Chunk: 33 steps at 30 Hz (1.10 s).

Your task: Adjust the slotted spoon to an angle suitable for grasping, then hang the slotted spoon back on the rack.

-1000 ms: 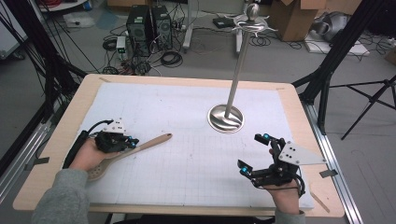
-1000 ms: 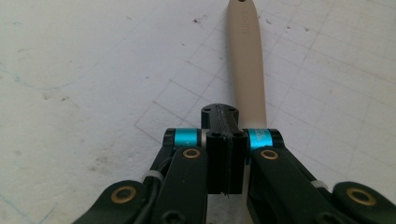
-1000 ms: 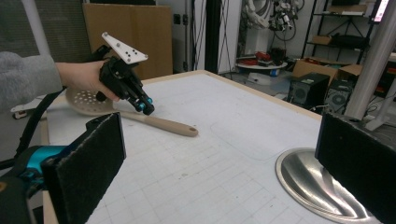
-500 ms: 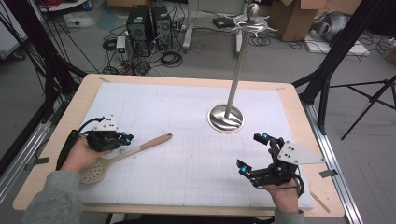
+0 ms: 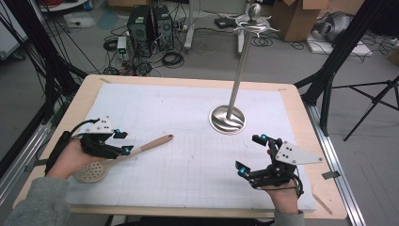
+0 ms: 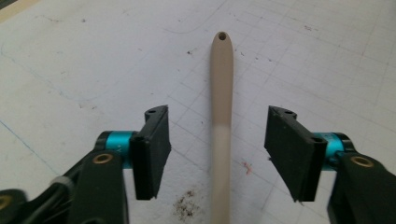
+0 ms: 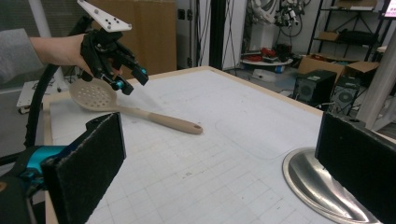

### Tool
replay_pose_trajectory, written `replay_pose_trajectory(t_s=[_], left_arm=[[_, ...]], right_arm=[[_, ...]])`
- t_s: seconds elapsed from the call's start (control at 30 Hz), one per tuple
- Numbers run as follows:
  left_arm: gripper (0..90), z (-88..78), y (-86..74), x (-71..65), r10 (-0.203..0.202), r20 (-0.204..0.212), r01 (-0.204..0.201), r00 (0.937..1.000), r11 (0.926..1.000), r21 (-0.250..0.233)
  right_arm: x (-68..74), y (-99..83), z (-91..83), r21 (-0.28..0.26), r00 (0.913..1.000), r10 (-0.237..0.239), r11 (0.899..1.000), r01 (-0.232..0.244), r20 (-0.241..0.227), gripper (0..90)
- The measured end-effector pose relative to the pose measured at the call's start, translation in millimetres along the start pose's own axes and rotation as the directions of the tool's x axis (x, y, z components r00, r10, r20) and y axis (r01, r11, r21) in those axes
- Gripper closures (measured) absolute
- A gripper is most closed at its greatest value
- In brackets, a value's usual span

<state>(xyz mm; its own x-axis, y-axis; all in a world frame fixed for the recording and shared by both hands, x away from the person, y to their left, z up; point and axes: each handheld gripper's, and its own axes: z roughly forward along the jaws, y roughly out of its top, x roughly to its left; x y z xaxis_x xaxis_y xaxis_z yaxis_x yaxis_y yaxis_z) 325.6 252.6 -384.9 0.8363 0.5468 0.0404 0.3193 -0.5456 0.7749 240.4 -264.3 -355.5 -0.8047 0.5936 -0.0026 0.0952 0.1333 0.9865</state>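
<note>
A: How are the jaws of the left gripper [image 5: 122, 142] set?

B: They are seen spread apart, having just been opening. Nothing is clamped. In the left gripper view the handle of the slotted spoon [image 6: 220, 126] is seen running between the two pads [image 6: 152, 151], clear of both, with bare mat visible on either side.

A: Where is the spoon placed relative to that gripper?

B: It is laid flat on the white gridded mat [image 5: 197, 117], directly below the gripper. The handle is pointed away past the fingertips, its holed end lying well beyond them. The perforated bowl is found back under the hand [image 5: 70, 157].

A: And the right gripper [image 5: 249, 153]?

B: Its jaws are held wide, and nothing is gripped. In the right gripper view the spoon [image 7: 135, 109] is seen far ahead, between the pads only by line of sight, well apart from them.

A: What else is placed near?

B: The round base of a metal stand [image 5: 227, 118] is set just beyond the right gripper, on the mat.
</note>
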Motion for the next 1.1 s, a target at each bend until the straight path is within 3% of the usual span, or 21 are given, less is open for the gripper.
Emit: replay_pose_trajectory(t_s=[0.1,0.23,0.53,1.1], left_arm=[[24.8,-4.1,-4.9,-2.2,-0.004,-0.029,0.004,0.9996,1.0,0.002],[16.2,-12.9,-12.0,-2.1,-0.006,-0.061,0.006,0.9981,0.9999,0.011],[15.2,-24.6,-17.3,-4.2,0.0,-0.078,0.001,0.9969,0.9999,0.016],[19.8,9.2,-14.4,-10.3,0.0,-0.043,0.005,0.9991,0.992,0.126]], right_arm=[[-1.1,0.2,0.6,-0.004,1.0,-0.002,1.0,0.002,0.001,0.7],[-2.9,0.4,0.7,-0.008,1.0,0.006,1.0,-0.005,0.004,0.7],[-2.3,2.0,7.8,-0.002,0.9998,-0.003,1.0,0.003,-0.02,0.7],[-3.7,4.3,9.3,-0.012,0.9992,-0.005,1.0,0.004,-0.04,0.7]])
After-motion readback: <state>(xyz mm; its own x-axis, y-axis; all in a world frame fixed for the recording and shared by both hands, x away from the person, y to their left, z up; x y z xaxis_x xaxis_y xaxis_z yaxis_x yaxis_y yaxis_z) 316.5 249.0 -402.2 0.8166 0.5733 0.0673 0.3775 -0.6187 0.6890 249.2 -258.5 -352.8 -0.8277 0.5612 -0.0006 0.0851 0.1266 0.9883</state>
